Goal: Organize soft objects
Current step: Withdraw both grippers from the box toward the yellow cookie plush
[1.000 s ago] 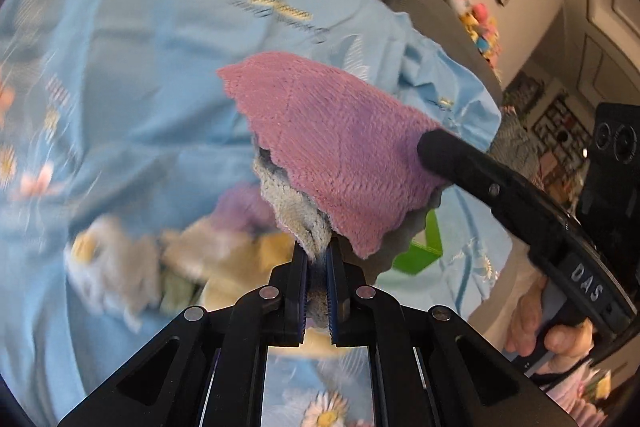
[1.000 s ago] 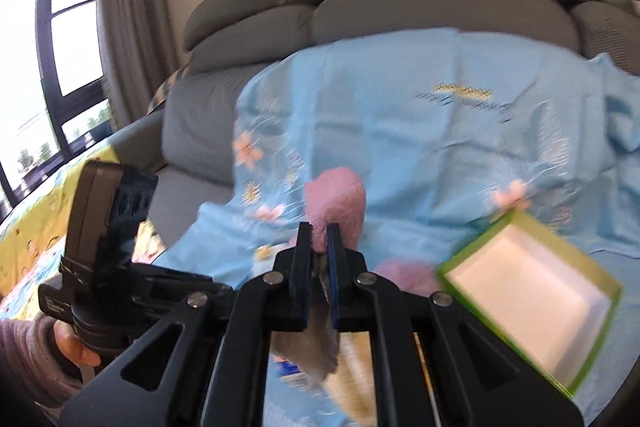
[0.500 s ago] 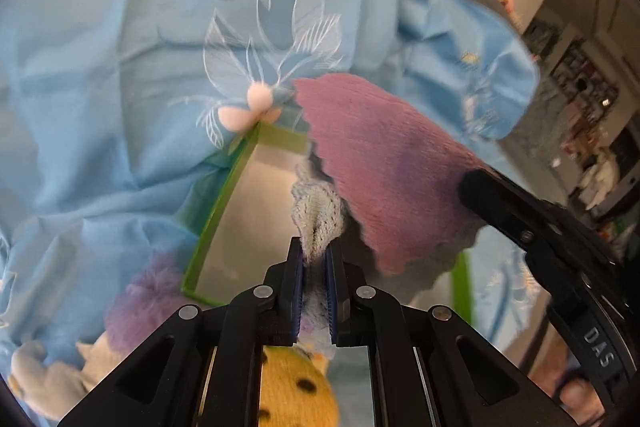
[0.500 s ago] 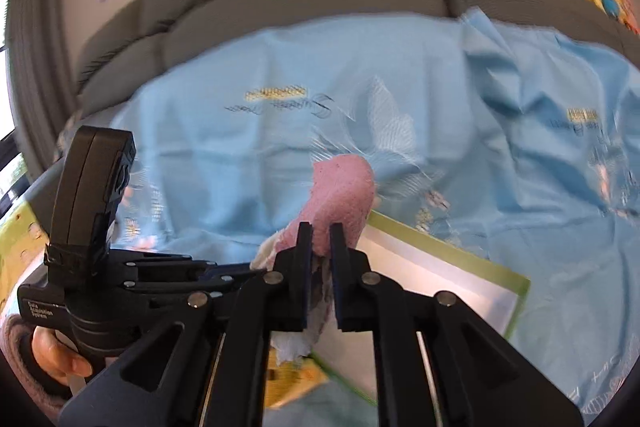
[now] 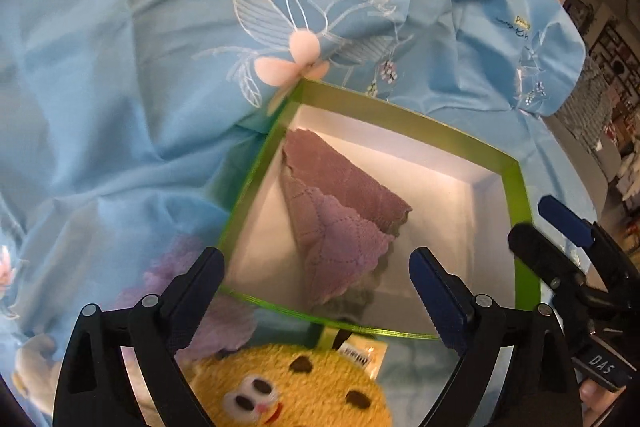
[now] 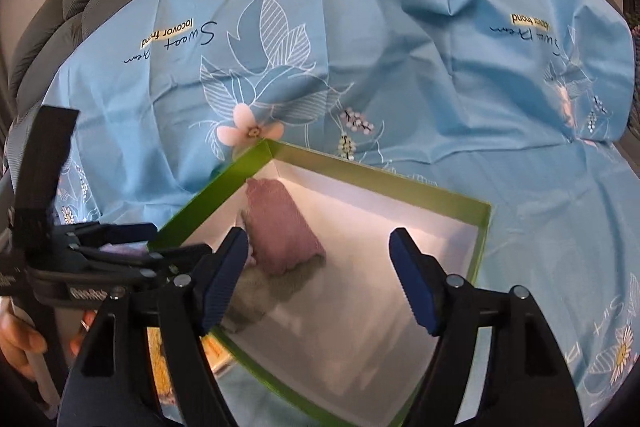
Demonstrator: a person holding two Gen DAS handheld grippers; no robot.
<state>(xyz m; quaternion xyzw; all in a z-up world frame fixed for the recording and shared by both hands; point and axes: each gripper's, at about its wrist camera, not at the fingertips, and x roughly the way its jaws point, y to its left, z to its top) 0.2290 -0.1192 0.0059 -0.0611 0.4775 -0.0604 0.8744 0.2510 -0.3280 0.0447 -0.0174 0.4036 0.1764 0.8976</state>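
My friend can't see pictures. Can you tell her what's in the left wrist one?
A folded purple cloth lies inside a green-rimmed white box on a blue flowered sheet. The open left tool hangs above it, with a yellow plush toy just below.

We see a folded purple cloth of knitted, quilted-looking fabric with scalloped edges, soft and matt. It lies in a box that looks like card, its green rim slightly glossy, its white inside smooth. Beneath is a light blue sheet of thin, smooth, creased fabric with a printed pattern. A yellow plush toy looks fuzzy. The left gripper and right gripper are matt black plastic with ribbed blue pads and small metal screws.
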